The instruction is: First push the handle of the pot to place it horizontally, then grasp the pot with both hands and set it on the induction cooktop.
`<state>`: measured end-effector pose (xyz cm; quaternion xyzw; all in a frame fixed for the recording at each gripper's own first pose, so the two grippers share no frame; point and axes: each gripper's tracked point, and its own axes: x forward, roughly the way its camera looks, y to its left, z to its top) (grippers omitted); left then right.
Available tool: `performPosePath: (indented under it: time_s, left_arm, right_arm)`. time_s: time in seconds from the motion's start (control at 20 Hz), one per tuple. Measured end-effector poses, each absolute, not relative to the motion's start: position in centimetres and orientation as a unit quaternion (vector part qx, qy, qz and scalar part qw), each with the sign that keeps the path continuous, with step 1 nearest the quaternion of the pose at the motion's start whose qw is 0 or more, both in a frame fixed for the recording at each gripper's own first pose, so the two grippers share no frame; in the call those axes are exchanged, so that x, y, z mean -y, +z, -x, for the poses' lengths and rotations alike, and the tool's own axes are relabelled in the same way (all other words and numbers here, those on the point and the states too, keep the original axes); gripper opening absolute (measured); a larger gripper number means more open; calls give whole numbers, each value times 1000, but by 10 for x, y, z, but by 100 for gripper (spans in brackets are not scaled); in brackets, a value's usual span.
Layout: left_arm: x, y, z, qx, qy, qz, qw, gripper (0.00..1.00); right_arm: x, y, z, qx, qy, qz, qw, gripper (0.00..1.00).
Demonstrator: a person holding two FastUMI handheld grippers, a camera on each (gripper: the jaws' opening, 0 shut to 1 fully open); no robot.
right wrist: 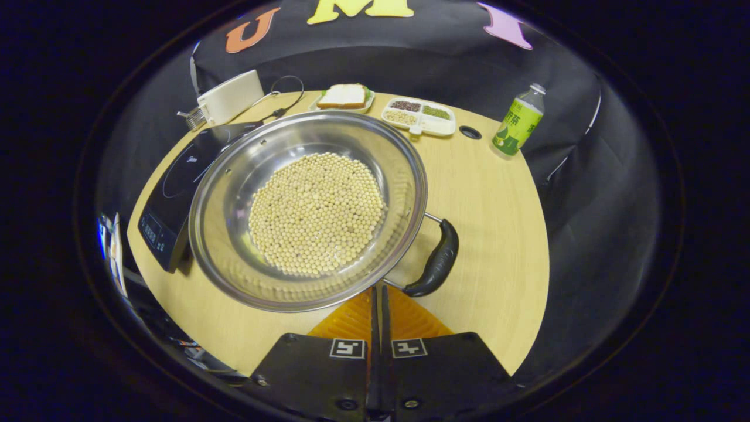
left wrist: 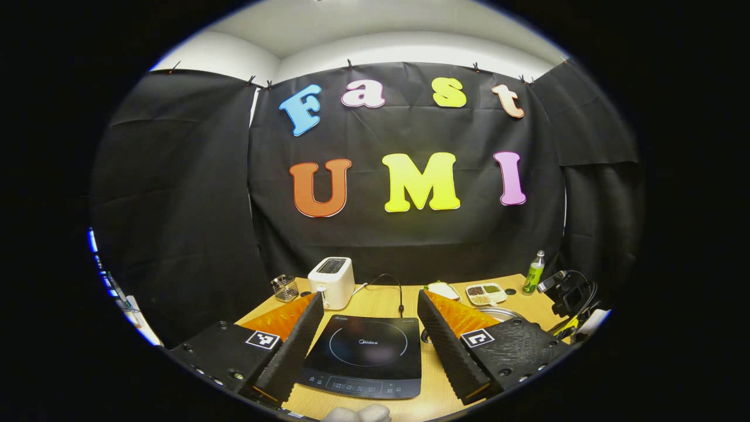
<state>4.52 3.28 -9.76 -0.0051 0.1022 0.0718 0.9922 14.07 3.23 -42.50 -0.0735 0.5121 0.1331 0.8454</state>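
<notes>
Pot point(right wrist: 307, 211) of soybeans point(right wrist: 316, 214) sits beside cooktop point(right wrist: 176, 193); right gripper point(right wrist: 378, 293) clenched near handle point(right wrist: 436, 261), left gripper point(left wrist: 369, 319) released. Hard shove could spill beans.

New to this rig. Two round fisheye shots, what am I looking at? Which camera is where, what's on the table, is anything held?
There is no robot arm here. A person holds a two-finger gripper in each hand, and a fisheye camera rides on each one, looking forward along its jaws.

In the left gripper view, the left gripper has its jaws wide apart and holds nothing. It looks at the induction cooktop on the wooden table, with a toaster behind it.

In the right gripper view, the right gripper has its jaws closed together, tips by the pot's rim near the black handle, gripping nothing. The steel pot holds pale beans and sits beside the cooktop. Farther back are a sandwich plate, a divided dish and a green bottle.
</notes>
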Motion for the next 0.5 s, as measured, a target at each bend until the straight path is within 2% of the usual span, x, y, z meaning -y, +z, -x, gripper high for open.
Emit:
performPosePath:
  time_s: [0.5]
  left_arm:
    - [-17,-107,-60,-115,90,5,989,96]
  right_arm:
    - [7,-426,-183,-504,136,105,846,0]
